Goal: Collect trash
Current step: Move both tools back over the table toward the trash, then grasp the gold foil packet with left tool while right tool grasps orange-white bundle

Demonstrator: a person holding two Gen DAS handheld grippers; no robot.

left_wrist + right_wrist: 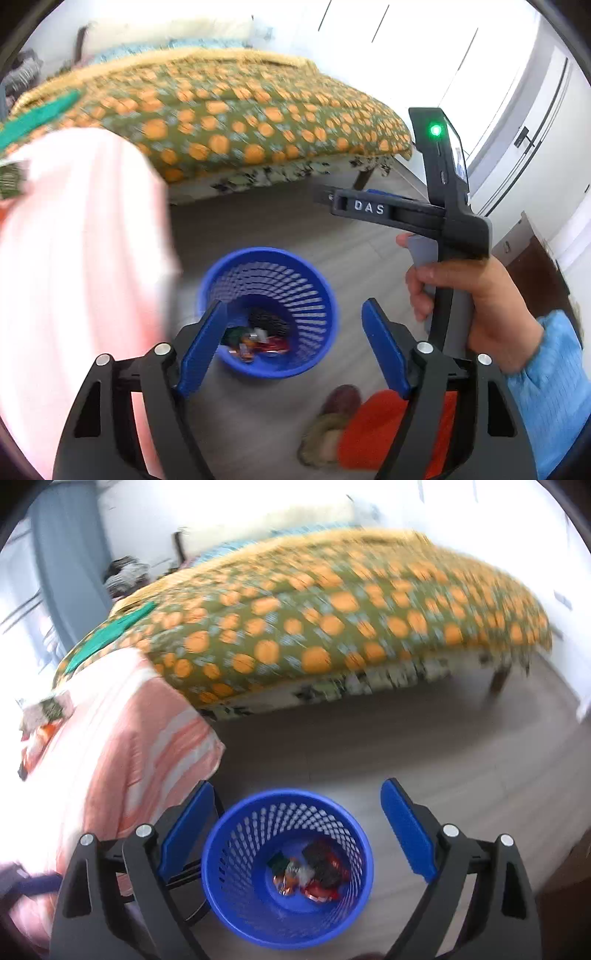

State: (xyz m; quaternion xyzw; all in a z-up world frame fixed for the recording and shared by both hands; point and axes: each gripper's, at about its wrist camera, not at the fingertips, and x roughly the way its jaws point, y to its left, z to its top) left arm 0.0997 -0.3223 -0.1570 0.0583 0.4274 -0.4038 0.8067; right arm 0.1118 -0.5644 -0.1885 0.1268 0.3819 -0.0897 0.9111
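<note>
both claws are hanging over the bin, a blue mesh basket sitting on the floor beside the bed, so that anything let go would be falling straight in. the right claw is standing wide open with nothing between its blue pads, framing the bin's rim almost exactly, which reads as a drop position. the left claw is likewise gaping and gripping nothing, aimed at the bin from a little further off and to one side. trash is already lying in the bottom of the bin: crumpled wrappers in red, orange, green and black (any print on them is too blurred to read). more scraps seem to be sitting on the pink striped cloth at the left, likely waiting for collection. in the left view the person's right hand is gripping the other tool's handle, and the letters "das" are showing in white on its black bar, beneath a glowing green light.
</note>
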